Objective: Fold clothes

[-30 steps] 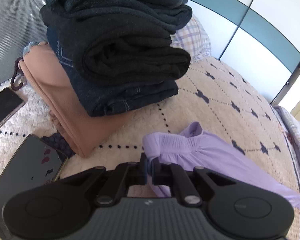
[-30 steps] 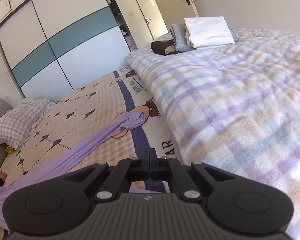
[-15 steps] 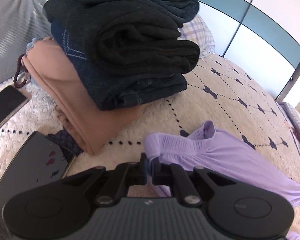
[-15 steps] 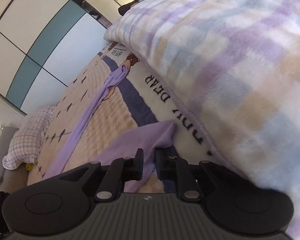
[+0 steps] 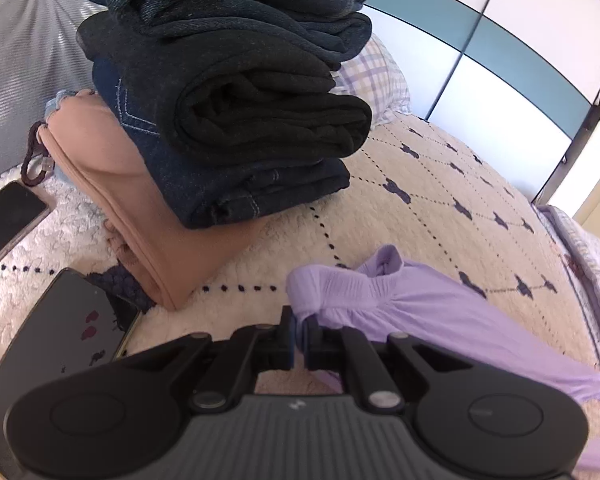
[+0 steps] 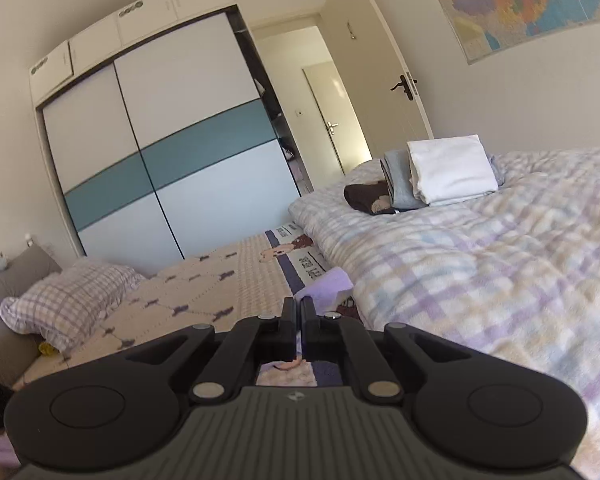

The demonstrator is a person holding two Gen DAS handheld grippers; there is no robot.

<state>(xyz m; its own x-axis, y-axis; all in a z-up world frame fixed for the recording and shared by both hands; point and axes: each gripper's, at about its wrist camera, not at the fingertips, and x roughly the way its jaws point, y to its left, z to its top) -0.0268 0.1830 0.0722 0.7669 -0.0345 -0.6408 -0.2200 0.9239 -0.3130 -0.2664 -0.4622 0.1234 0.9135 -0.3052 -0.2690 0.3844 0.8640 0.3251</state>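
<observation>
A lilac garment lies on the cream quilted bed cover. My left gripper is shut on its gathered waistband end, just in front of a stack of folded clothes. The garment trails off to the right. In the right wrist view my right gripper is shut on another end of the lilac garment, held raised beside the checked blanket; a fold of it sticks up past the fingertips.
A stack of folded clothes stands left of centre: black sweater, dark jeans, tan garment. Two phones lie at the left. A checked blanket bears folded items. A checked pillow and wardrobe lie beyond.
My right gripper tilted down over the garment's end with jaws open, then shut on it and lifted, so the view now faces the room. My left gripper stayed shut and crept slightly toward the stack.
</observation>
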